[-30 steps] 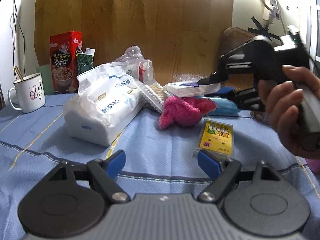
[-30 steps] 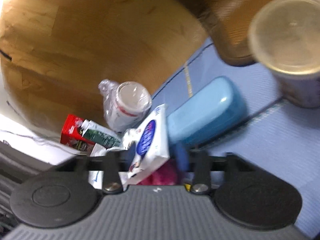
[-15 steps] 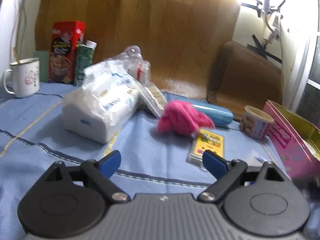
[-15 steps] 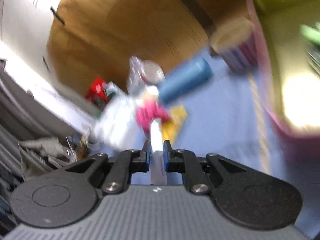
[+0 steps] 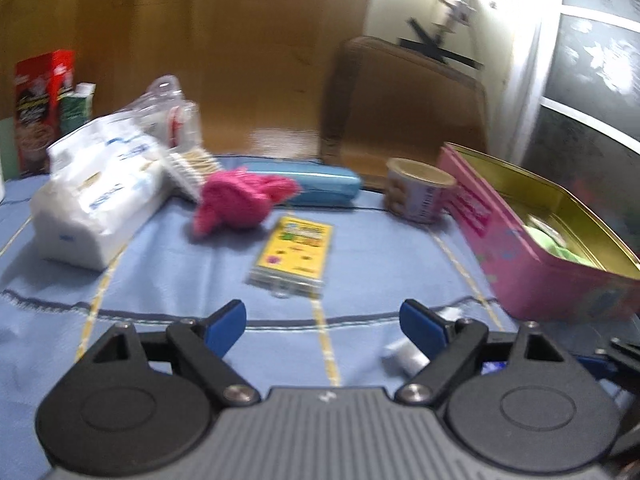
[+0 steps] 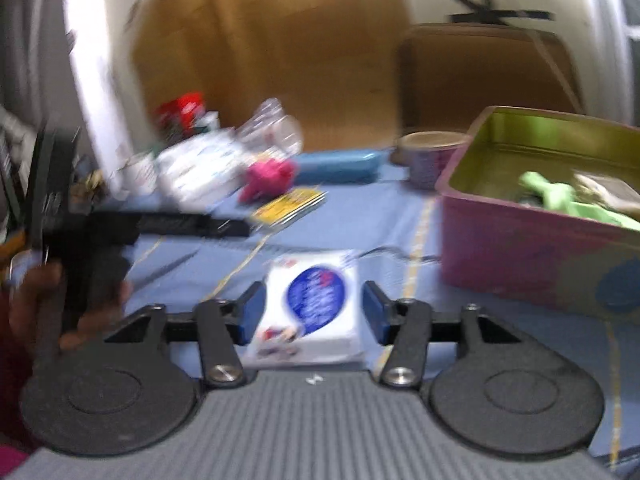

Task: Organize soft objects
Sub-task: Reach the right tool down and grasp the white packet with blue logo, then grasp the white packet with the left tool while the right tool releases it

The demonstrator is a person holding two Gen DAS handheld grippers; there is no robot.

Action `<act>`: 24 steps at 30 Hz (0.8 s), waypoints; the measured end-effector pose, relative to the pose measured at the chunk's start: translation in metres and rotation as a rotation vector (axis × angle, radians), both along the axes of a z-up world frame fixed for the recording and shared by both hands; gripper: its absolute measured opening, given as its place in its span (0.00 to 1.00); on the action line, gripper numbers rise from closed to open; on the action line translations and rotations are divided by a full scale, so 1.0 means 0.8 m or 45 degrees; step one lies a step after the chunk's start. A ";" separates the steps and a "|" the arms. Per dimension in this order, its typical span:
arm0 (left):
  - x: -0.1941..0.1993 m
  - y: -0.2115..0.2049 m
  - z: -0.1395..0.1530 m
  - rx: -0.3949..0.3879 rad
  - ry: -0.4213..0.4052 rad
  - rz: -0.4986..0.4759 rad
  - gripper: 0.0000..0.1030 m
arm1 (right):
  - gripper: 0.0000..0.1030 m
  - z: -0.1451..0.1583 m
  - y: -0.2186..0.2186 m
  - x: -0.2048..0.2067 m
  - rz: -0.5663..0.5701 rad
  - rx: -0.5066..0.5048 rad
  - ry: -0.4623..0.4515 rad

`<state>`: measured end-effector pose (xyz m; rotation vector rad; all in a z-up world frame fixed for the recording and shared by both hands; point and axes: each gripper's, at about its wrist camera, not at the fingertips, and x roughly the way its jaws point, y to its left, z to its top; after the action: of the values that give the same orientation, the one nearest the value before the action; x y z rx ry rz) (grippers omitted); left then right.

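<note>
My right gripper (image 6: 313, 308) is opening its jaws. A white tissue packet (image 6: 316, 304) with a blue oval lies flat on the blue cloth between the pads, with small gaps on both sides. Just to the right stands the open pink tin (image 6: 520, 248) with a green soft thing (image 6: 560, 196) inside. My left gripper (image 5: 323, 326) hangs over the cloth, its jaws wide, closing slightly and empty. Beyond it lie a pink knitted cloth (image 5: 240, 200) and a big white tissue pack (image 5: 96, 196). A hand holds the left gripper (image 6: 236, 226) at the left of the right wrist view.
A yellow card pack (image 5: 294, 256) lies mid-cloth, a blue case (image 5: 320, 188) and a small tub (image 5: 420, 190) behind it. A cotton-swab box, a clear bag, a red box and a green carton crowd the far left. A brown chair back stands behind the table.
The right gripper carried the white packet from the pile towards the pink tin, rolled level and opened; the packet now lies on the cloth. The left view swung right, bringing the tin into sight.
</note>
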<state>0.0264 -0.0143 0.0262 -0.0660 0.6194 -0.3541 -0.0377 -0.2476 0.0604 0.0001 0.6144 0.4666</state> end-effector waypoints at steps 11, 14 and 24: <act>0.022 -0.070 -0.009 0.088 0.066 -0.289 0.65 | 0.77 -0.027 0.000 -0.002 0.051 -0.150 -0.003; 0.023 -0.076 -0.017 0.048 0.107 -0.339 0.51 | 0.79 -0.023 -0.010 -0.004 0.060 -0.136 -0.016; -0.004 -0.062 -0.009 0.006 0.153 -0.318 0.53 | 0.83 -0.009 -0.058 -0.010 -0.157 -0.239 -0.145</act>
<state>0.0235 -0.0639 0.0188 -0.0048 0.7497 -0.5936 -0.0457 -0.2939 0.0536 -0.1647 0.5412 0.2862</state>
